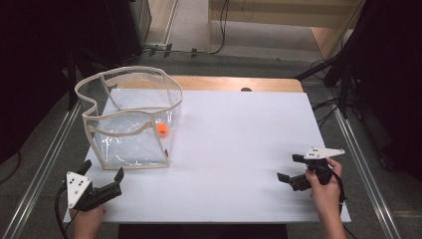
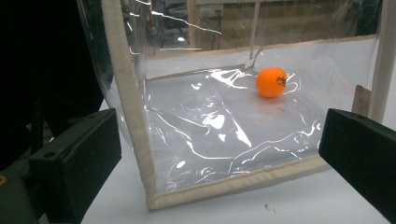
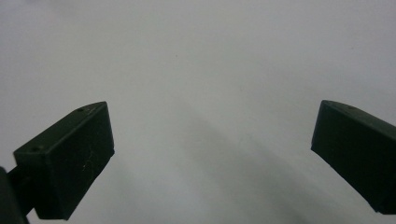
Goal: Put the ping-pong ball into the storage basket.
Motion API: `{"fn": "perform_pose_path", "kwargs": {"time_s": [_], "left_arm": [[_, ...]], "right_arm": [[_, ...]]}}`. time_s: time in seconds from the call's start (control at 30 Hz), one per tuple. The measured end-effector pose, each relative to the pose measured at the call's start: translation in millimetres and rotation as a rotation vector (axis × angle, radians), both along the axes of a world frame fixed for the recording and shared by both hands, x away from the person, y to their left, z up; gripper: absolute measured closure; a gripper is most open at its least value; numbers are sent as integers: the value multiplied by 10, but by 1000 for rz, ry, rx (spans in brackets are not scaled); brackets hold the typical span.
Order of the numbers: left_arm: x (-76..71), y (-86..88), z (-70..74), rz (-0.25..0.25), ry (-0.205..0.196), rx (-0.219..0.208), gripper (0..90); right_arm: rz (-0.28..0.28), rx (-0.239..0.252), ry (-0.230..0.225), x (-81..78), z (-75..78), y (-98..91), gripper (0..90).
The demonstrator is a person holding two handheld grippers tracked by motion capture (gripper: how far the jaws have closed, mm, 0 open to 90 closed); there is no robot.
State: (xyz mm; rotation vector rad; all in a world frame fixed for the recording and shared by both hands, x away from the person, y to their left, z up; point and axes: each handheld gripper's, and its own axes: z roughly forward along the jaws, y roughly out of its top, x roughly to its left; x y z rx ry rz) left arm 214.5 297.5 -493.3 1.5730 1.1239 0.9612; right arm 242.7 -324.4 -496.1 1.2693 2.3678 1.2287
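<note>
Upright, clear bag (image 1: 130, 119) mouth up, orange ball (image 1: 162, 130) inside; left gripper (image 1: 103, 175) and right gripper (image 1: 287, 168) jaws wide, empty.

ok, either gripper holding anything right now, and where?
Nothing held. Left gripper open, facing the clear plastic bag with the orange ball; right gripper open over the white table.

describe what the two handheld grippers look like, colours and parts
Both the left gripper and the right gripper are black, with two blocky flat-faced jaws. Each carries a grey three-cornered plate with small dark dots on top, and a black cable trails from each. No sleeves show on the forearms.
</note>
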Motion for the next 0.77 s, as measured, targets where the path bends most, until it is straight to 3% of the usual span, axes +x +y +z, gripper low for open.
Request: {"fn": "perform_pose_path", "kwargs": {"time_s": [0.77], "left_arm": [[11, 4, 4, -3, 0, -7, 0]], "right_arm": [[-93, 78, -71, -170, -139, -266, 0]]}}
